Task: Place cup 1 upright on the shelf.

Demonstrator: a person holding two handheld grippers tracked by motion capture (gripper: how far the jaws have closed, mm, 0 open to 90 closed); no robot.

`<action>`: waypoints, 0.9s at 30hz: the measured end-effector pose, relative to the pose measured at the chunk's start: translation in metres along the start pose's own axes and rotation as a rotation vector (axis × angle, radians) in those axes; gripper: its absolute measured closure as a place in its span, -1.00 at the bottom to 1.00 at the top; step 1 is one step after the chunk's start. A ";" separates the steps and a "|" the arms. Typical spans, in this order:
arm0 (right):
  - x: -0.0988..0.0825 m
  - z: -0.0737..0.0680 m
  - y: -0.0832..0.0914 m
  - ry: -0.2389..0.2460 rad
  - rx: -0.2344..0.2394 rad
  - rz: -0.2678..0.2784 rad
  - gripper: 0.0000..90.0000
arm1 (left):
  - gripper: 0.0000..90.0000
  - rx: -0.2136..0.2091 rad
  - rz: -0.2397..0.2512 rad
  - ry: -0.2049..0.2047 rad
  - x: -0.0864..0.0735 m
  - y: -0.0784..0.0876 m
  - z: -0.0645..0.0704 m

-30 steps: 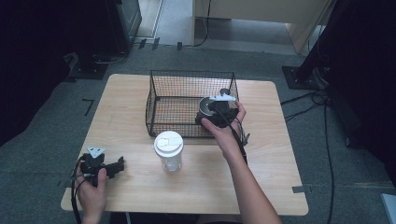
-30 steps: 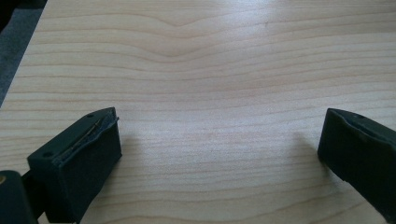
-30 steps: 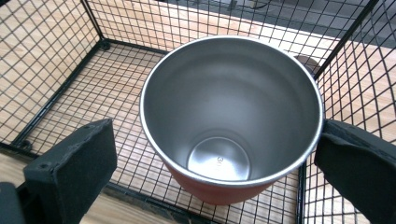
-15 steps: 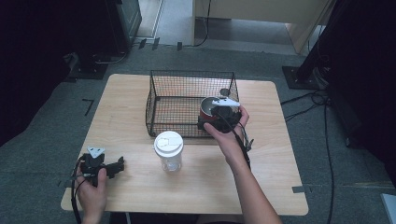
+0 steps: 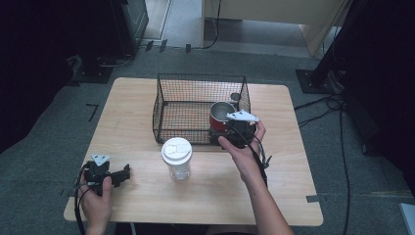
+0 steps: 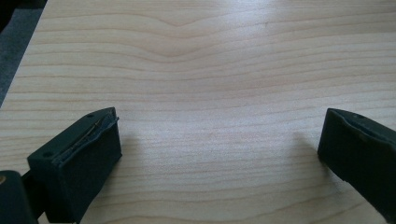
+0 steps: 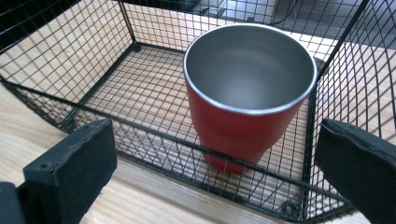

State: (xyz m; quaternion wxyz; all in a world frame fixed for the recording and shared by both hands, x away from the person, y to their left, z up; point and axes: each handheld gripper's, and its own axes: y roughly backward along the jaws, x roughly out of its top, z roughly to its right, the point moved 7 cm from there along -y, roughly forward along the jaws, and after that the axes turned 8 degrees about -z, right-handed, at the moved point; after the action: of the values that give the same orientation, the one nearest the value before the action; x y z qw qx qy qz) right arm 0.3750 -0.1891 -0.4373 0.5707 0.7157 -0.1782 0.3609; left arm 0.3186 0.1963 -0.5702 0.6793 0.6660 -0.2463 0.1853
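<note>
While my right claw (image 7: 219, 177) gapes wide outside the black wire basket (image 7: 70, 60), the red steel-lined cup (image 7: 247, 93) stands upright inside.

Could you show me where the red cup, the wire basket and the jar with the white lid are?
red cup (image 7: 236, 133), right gripper view, on its red outer wall.
wire basket (image 5: 199, 77), high view, on its far top rim.
jar with the white lid (image 5: 176, 149), high view, on the lid's top.
</note>
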 end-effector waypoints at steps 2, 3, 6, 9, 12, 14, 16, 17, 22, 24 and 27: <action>-0.001 0.000 0.001 0.001 0.003 0.002 -1.00 | -1.00 0.000 0.000 0.000 0.000 0.000 0.000; -0.003 -0.001 0.003 0.003 0.004 0.002 -1.00 | -1.00 0.000 0.000 0.000 0.000 0.000 0.000; -0.010 -0.004 0.011 0.012 0.020 0.021 -1.00 | -1.00 0.000 0.001 0.001 0.000 0.000 0.000; -0.013 -0.006 0.014 0.014 0.030 0.026 -1.00 | -1.00 0.000 -0.001 0.000 0.000 0.000 0.000; -0.020 -0.010 0.018 0.025 0.039 0.033 -1.00 | -1.00 0.000 -0.001 0.000 0.000 0.000 0.000; -0.025 -0.013 0.020 0.031 0.047 0.038 -1.00 | -1.00 0.000 0.000 0.000 0.000 0.000 0.000; -0.030 -0.017 0.021 0.036 0.063 0.041 -1.00 | -1.00 -0.001 0.002 0.002 0.000 0.000 0.000; -0.033 -0.019 0.022 0.041 0.070 0.040 -1.00 | -1.00 0.000 0.001 0.001 0.000 0.000 0.000; -0.049 -0.026 0.023 0.055 0.099 0.035 -1.00 | -1.00 0.000 0.000 -0.001 0.000 0.000 0.000; -0.051 -0.027 0.023 0.053 0.102 0.034 -1.00 | -1.00 0.000 -0.001 -0.001 0.000 0.000 0.000; -0.060 -0.032 0.023 0.050 0.125 0.031 -1.00 | -1.00 -0.001 0.000 0.000 0.000 0.000 0.001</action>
State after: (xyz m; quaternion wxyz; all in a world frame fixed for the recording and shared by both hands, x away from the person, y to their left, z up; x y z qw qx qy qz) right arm 0.3087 -0.1749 -0.4619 0.5235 0.7378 -0.1522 0.3980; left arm 0.3181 0.1958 -0.5703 0.6795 0.6659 -0.2464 0.1850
